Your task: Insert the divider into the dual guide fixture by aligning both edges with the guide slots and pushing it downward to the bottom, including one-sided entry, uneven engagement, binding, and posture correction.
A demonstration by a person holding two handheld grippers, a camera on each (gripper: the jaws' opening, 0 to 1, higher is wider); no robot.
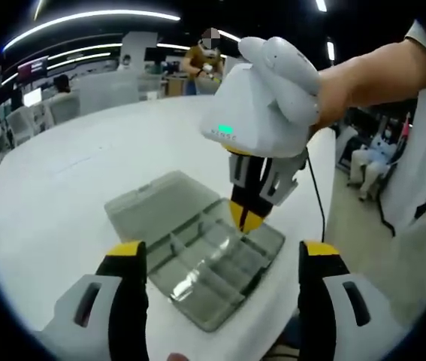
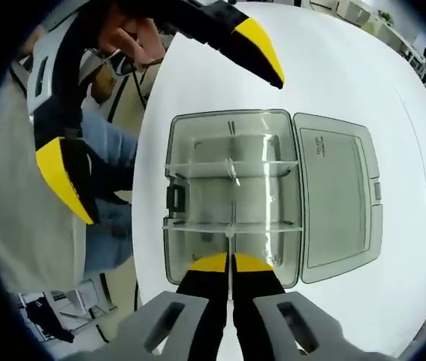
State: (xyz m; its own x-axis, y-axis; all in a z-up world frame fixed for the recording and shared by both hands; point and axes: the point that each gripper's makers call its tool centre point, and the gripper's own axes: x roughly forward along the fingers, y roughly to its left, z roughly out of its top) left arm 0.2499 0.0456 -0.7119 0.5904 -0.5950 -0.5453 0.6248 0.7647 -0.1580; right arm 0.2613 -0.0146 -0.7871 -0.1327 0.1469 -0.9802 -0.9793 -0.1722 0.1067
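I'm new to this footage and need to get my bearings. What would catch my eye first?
A clear plastic compartment box lies open on the white table, its lid folded flat beside it. The right claw is pinched shut on a thin clear divider over the box's near end. The left claw hangs open nearby.

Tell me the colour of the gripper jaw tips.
Yellow, on black jaws; clearest on the left gripper in the right gripper view.
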